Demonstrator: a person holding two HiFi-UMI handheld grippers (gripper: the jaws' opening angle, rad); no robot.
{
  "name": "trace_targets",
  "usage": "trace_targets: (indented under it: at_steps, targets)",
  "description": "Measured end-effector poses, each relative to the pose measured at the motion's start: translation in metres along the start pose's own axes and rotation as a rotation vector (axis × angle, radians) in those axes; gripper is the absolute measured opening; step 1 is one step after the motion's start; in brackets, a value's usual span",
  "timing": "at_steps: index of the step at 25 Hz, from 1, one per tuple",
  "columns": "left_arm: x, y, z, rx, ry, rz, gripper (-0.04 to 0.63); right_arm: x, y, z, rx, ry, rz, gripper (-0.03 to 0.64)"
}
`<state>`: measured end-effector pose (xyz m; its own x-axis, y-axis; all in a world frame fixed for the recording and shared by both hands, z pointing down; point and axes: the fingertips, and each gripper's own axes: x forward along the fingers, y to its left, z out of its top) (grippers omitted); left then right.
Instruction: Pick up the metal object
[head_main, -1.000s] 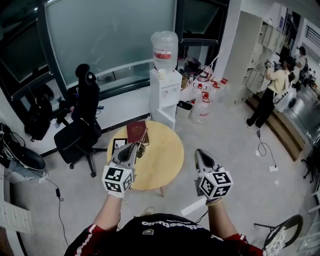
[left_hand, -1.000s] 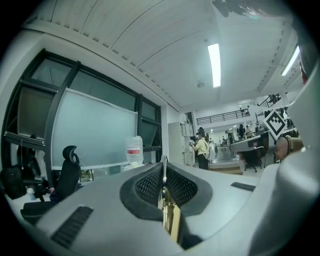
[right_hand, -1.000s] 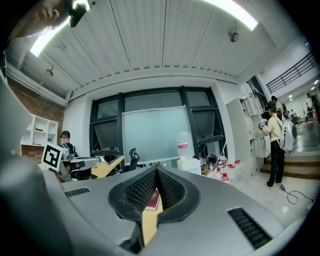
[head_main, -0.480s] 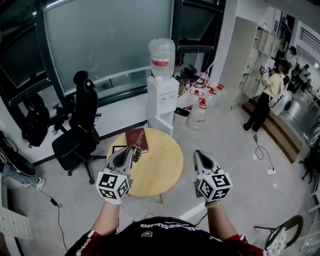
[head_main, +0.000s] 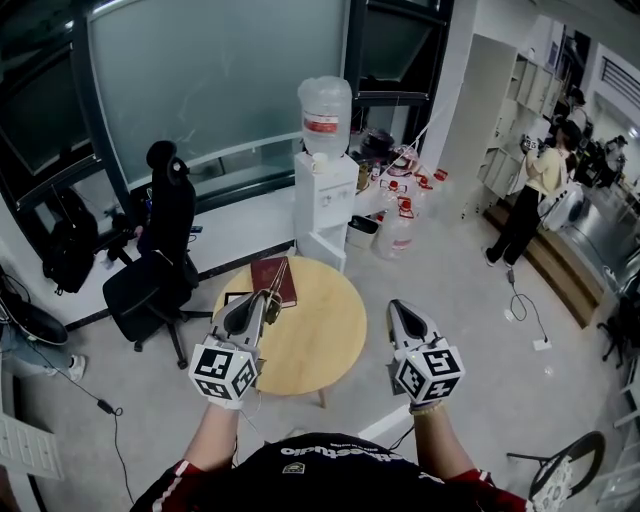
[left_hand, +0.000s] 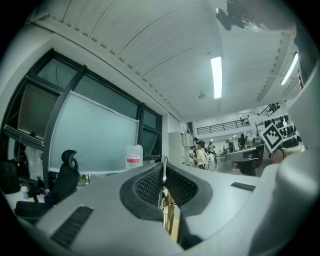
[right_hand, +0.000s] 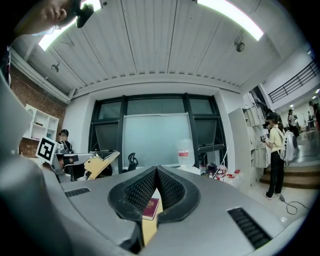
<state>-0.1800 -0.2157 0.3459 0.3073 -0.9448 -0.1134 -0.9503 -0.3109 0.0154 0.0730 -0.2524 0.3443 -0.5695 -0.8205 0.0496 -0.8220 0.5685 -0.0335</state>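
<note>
At the far left, a black office chair (head_main: 160, 250) stands on the grey floor (head_main: 450, 300) before the dark-framed window wall (head_main: 215, 85). To its right and nearer, the left gripper (head_main: 262, 300) reaches out level from the person's left hand, with its marker cube at the near end. Its jaws are clamped on the thin metal object (left_hand: 163, 170), which is silvery along its top edge and brass-coloured lower down. The object sits upright between the two black ribbed pads and pokes out a little past their tips. In the head view it shows over the left part of the round light wooden table (head_main: 320, 340).

A dark red book (head_main: 274, 279) lies flat on the far left of that tabletop, just beyond the gripper's tips. Past the table's far edge stands a white water dispenser (head_main: 322, 205) topped by a clear bottle (head_main: 324, 112) with a red label.

To the right of the table, the right gripper (head_main: 396, 307) is held level, well apart from the left one. Its jaws are pressed together with nothing between them. In the right gripper view, only the tabletop and the red book show through the narrow slit below the pads.

At the far right, a person (head_main: 530, 205) in a pale top stands facing white shelves (head_main: 515, 110).
</note>
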Motion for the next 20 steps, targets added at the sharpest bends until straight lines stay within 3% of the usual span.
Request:
trace_targets:
  at_steps: [20]
  targets:
    - [0.0037, 0.0049, -0.0079, -0.019, 0.000, 0.008, 0.023, 0.0008, -0.0021, -0.0021, -0.014, 0.005, -0.012, 0.027]
